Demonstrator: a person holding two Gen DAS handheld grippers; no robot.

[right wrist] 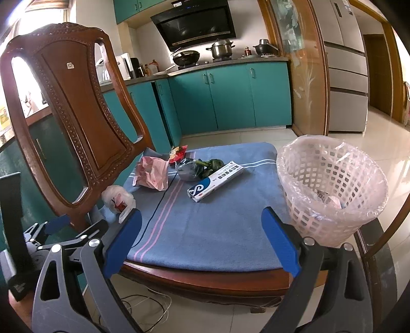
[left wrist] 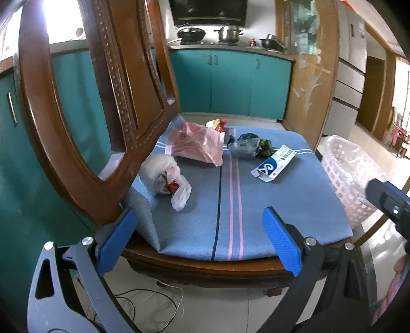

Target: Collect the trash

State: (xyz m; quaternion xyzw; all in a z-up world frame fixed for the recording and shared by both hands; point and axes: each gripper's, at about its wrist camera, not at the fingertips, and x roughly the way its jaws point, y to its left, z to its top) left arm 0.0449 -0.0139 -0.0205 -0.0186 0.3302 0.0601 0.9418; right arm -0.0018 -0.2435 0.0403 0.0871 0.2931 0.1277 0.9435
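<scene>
Both grippers' fingers gape wide, empty, before the blue cushion (right wrist: 205,225); chair back (right wrist: 74,115) left, basket (right wrist: 333,189) right.

You face a carved wooden chair (right wrist: 71,107) with a blue striped cushion (right wrist: 205,225). Behind it, teal cabinets (right wrist: 230,97) carry a steel pot (right wrist: 221,48) and a wok (right wrist: 185,56) under a black range hood (right wrist: 194,23). A silver refrigerator (right wrist: 346,66) stands to your right.

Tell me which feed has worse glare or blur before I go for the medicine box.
Left wrist view: window glare washes out the top left, fisheye bends the chair back, medicine box stays readable. Right wrist view: the box looks sharper, with glare only at the window and on the floor tiles right of the basket.
</scene>
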